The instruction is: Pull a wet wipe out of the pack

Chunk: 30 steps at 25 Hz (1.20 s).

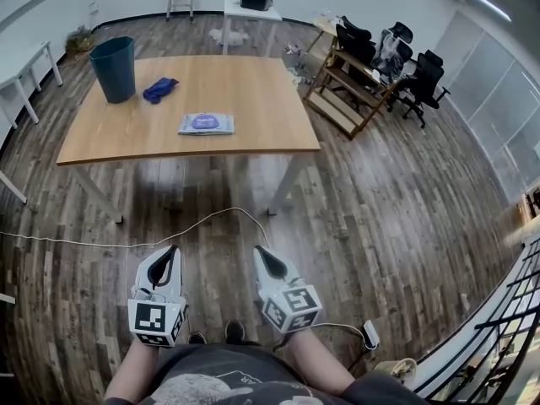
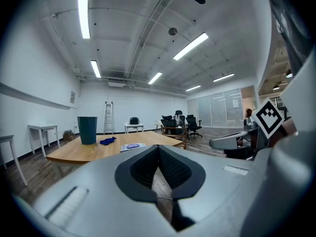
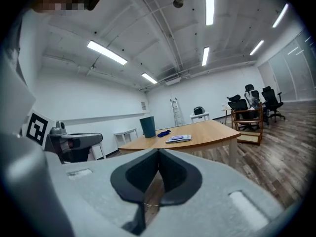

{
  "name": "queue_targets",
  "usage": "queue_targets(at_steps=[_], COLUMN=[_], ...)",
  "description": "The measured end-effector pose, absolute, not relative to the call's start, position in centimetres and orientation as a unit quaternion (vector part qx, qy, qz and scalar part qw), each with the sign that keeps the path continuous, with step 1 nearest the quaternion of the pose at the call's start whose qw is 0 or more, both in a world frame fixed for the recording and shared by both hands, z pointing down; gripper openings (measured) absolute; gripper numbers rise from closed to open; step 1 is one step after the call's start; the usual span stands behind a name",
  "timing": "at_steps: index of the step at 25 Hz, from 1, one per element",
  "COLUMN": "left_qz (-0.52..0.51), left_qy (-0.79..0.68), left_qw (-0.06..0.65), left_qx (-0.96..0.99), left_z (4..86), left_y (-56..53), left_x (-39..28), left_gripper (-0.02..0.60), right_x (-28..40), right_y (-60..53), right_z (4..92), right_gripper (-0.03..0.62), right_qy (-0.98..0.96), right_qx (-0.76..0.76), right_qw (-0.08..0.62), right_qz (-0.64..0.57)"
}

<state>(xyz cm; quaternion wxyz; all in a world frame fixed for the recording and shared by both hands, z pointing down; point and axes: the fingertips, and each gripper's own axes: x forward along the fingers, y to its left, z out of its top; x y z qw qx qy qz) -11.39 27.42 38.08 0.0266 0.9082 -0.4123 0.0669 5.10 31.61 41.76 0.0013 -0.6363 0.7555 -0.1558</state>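
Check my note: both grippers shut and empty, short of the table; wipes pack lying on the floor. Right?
No: the wipes pack lies on the table, as the head view shows. The left gripper and right gripper are shut, empty and short of the table.

A surface stands ahead on the floor. On it, the wet wipe pack lies near the front middle, a cloth behind and to its left, and a waste bin at the far left corner. The left hand-held gripper and right hand-held gripper sit side by side, well short of the surface. A wooden rack stands to the surface's right, with office chairs beyond it.
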Motion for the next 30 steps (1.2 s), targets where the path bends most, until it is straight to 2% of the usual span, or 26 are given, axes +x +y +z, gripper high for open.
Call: queue_targets(at_steps=[13,30], left_qz=[0.066,0.05], left_qy=[-0.457,-0.398], left_qw=[0.044,0.07], left_qx=[0.886,0.913], left_z=[39.2,40.4], left_y=[25.0,9.5], left_x=[-13.3,-14.3], left_gripper=[0.018,0.018], right_x=[5.8,3.1], right_y=[28.6,13.5], right_z=[44.1,43.1], right_gripper=[-0.009,-0.009], right_qy=[0.774,0.745], right_qx=[-0.609,-0.646], right_qw=[-0.027,-0.039], right_qz=[-0.171,-0.162])
